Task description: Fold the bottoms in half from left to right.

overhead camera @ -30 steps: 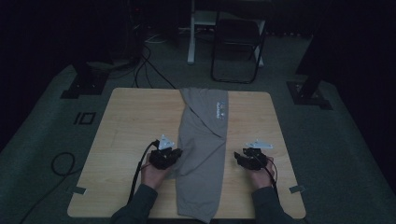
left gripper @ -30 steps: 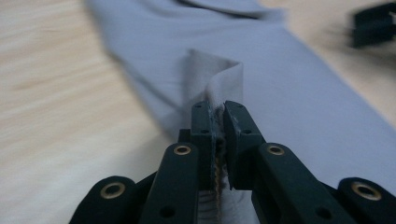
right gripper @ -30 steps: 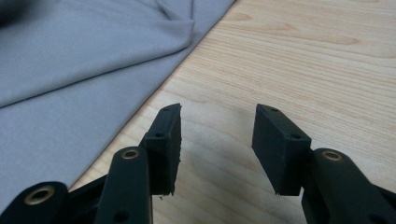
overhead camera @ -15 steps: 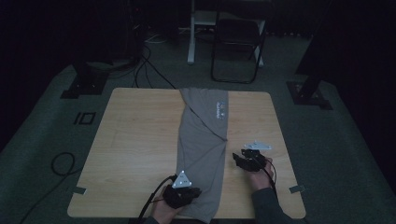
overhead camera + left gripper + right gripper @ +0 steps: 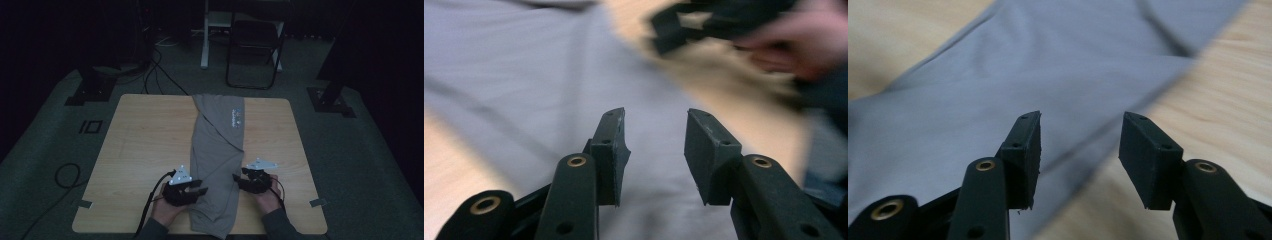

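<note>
The garment (image 5: 220, 160) lies folded lengthwise between the spread, empty left gripper (image 5: 200, 190) and right gripper (image 5: 239, 181); cross-folding probably remains.

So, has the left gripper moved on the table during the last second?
Yes. The left gripper first drew back toward the near table edge, then came forward again, ending slightly nearer that edge, beside the grey garment.

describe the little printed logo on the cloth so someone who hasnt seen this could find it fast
Start at the wooden table and find the long grey garment running down its middle. Follow it to the far end, away from the two grippers. The logo is the small pale print there, the only marking on the plain fabric.
</note>
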`<state>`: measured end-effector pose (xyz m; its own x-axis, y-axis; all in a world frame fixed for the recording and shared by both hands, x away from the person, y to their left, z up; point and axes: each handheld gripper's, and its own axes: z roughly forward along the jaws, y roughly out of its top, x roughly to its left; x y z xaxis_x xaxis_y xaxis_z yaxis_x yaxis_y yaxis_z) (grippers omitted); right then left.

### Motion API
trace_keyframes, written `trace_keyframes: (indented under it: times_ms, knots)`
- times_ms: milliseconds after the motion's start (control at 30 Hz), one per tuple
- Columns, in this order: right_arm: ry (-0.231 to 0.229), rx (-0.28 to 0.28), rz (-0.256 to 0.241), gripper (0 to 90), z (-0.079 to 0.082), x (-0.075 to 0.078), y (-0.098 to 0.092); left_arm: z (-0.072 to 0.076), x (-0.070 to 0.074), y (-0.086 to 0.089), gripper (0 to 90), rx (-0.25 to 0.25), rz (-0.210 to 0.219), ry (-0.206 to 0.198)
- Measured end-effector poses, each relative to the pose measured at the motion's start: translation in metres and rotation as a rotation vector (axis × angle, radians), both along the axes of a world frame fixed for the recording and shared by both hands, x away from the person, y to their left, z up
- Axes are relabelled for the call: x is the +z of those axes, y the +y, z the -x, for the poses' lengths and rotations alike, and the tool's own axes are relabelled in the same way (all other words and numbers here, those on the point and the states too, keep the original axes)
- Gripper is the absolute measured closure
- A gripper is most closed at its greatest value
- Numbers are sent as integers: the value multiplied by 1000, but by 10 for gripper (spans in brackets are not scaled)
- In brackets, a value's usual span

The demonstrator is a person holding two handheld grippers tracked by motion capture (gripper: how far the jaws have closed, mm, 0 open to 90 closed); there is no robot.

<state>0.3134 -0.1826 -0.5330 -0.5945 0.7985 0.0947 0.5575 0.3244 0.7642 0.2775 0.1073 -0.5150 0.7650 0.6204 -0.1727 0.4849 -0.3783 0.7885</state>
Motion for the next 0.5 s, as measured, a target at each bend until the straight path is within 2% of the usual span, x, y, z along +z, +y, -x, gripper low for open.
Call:
trace_keyframes:
  times_ms: [67, 167, 233, 267, 400, 500]
  knots:
    - [-7, 38, 35, 506, 2, -4, 12, -13, -12, 1, 600, 27, -38, 8]
    - [-2, 35, 102, 511, -4, -13, 24, -23, -27, -3, 610, 55, -39, 20]
    - [10, 42, 115, 505, -9, -18, 27, -26, -33, -9, 610, 63, -77, 36]
    - [0, 45, 116, 507, -11, -18, 27, -29, -36, -13, 609, 68, -102, 41]
    - [-6, 36, 121, 498, -22, -19, 22, -41, -37, -21, 621, 79, -104, 42]
    - [-6, 6, 110, 498, -33, -19, 15, -52, -37, -28, 623, 78, -112, 35]
